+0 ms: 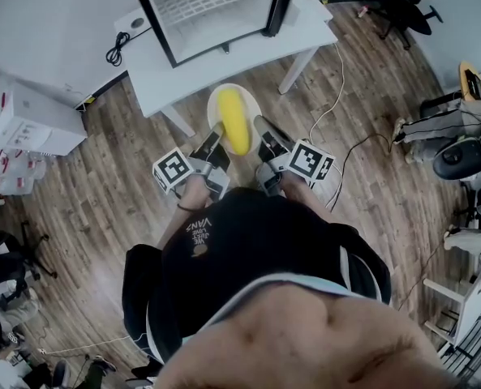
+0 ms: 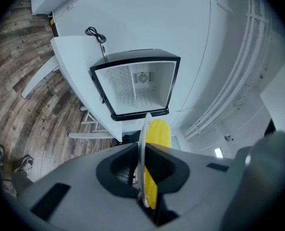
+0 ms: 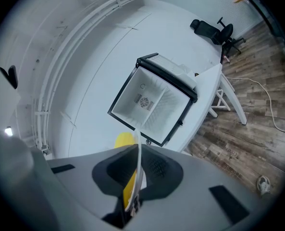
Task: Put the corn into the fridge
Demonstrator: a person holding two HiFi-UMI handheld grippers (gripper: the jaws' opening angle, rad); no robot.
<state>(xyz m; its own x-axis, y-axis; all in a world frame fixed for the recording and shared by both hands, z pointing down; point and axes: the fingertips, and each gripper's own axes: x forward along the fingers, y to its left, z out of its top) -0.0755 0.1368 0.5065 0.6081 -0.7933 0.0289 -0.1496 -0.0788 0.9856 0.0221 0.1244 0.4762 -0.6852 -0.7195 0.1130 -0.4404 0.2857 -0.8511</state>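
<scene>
Corn: a yellow cob of corn point(image 1: 235, 120) is carried lying on a round white plate point(image 1: 217, 97), which is held in the air near the edge of a white table point(image 1: 305, 35).
Left gripper: the grey left gripper point(image 1: 216, 140) is clamped on the plate's left rim, which is seen edge-on between its narrow jaws.
Right gripper: the grey right gripper point(image 1: 264, 136) is pinched on the plate's right rim in the same way.
Fridge: a small black-framed fridge point(image 1: 216, 6) with a white interior is set on the table, its door open towards the plate.
Cable: a black coiled cable point(image 1: 117, 49) is laid on the table beside the fridge.
</scene>
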